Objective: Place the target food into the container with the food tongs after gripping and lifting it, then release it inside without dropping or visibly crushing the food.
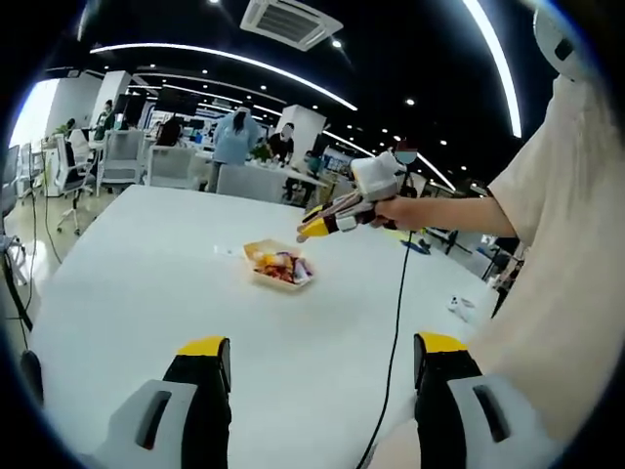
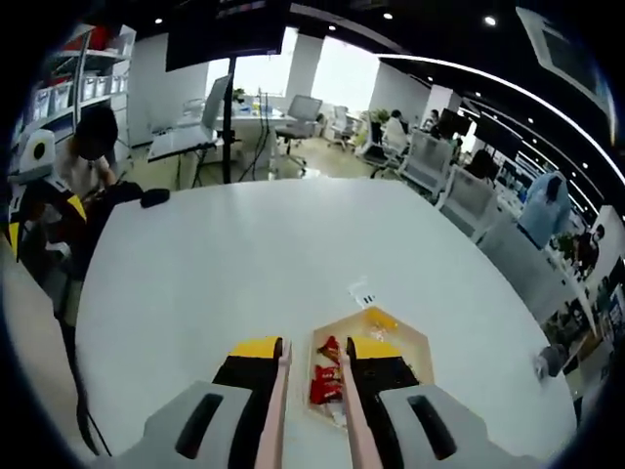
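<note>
**Tongs poised over the tray, food not yet lifted**

The red-wrapped and orange food pieces [image 2: 327, 376] are lying in the shallow pale hexagonal tray [image 2: 415, 342] on the white table [image 2: 215, 293]; in the right gripper view the right gripper [image 2: 312, 352] is hovering right above that tray, its yellow-tipped black jaws closing on a pair of slim pinkish food tongs [image 2: 276, 410], whose two arms are running forward with a narrow gap between them and the red pieces showing in that gap; whether the tong tips are touching any piece I cannot tell; in the left gripper view the same tray [image 1: 262, 249] is sitting mid-table with the right gripper [image 1: 317, 227] held in a hand [image 1: 395, 210] above and just beside it; the left gripper [image 1: 322, 357] is hanging well apart from the tray, jaws wide and holding nothing

Judging from this, the task is sitting near its start: nothing is being lifted or carried yet; gripping, lifting, moving and releasing are all remaining; a separate receiving container is not something I can make out

The table is wide, smooth and glossy, with a black cable [image 1: 395, 332] trailing across it and a small white object [image 2: 362, 293] lying near the tray; around it an open office is stretching out, with grey chairs [image 2: 430, 161], desks, long ceiling light strips [image 1: 225, 61] and several people standing or sitting in the distance
</note>
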Demonstrator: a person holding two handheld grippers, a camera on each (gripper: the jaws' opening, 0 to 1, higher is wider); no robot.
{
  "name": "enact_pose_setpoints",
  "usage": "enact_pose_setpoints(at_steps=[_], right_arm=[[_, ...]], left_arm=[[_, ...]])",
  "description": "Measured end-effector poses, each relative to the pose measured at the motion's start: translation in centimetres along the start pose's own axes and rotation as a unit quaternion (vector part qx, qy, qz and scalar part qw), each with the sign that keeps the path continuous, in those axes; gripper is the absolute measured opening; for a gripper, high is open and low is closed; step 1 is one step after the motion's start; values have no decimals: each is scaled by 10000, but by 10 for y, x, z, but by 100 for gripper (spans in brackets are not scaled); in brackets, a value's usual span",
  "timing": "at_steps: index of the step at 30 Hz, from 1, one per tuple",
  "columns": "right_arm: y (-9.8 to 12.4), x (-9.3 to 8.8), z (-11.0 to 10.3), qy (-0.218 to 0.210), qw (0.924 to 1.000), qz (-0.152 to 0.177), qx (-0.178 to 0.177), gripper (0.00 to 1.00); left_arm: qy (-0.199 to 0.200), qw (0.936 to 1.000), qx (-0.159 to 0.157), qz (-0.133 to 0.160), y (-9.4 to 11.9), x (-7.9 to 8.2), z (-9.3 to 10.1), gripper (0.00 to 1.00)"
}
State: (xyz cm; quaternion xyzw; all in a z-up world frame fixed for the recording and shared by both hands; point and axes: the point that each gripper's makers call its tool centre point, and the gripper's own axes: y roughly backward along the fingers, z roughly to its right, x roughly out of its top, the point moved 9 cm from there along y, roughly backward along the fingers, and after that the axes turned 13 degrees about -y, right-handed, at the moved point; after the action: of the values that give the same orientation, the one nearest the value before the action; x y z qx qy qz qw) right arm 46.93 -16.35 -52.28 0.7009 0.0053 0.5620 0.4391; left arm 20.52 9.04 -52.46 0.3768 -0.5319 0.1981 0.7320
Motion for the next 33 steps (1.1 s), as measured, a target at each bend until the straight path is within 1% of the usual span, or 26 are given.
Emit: enact_pose_setpoints(at_steps=[2,4,6,8,9,10,11,13,14,15,17,19,26,28,33], right_arm=[[5,1,-2,-39,10000,70,6,25],[12,4,-7,-96,9997,222,47,26],[16,5,-10,-140,9995,267,73,26],[22,6,-14,-229,9989,374,190,25],[24,6,-18,-305,9983,378,324,25],[26,5,-24,-350,9971,311,597,25],[28,6,-28,-355,9963,304,721,25],[32,5,-33,-141,9975,346,608,24],[33,5,-34,-183,9972,351,630,24],[35,6,-36,-204,9969,428,623,24],[36,5,-36,-364,9961,501,624,25],[39,4,-37,-404,9959,581,561,25],[49,1,-43,-575,9940,741,557,25],[54,0,-46,-618,9929,841,567,25],[60,-4,-53,-658,9924,861,584,25]], left_arm=[[-28,10000,-23,1,-1,1,0,76],[-57,10000,-66,14,-2,2,2,76],[-72,9999,-86,13,-3,3,3,76],[-91,9999,-130,32,-4,3,5,76],[-103,9998,-153,39,-4,4,6,76],[-113,9998,-167,41,-5,4,6,76],[-120,9998,-177,46,-5,4,7,76],[-134,9997,-208,60,-5,5,7,76],[-152,9996,-217,63,-5,5,7,76],[-156,9996,-223,65,-5,5,7,76],[-175,9995,-236,72,-5,6,8,76],[-191,9995,-246,78,-4,6,9,76],[-210,9994,-261,81,-1,5,11,76],[-216,9994,-270,91,-1,5,12,76],[-244,9992,-306,126,-3,7,14,76]])
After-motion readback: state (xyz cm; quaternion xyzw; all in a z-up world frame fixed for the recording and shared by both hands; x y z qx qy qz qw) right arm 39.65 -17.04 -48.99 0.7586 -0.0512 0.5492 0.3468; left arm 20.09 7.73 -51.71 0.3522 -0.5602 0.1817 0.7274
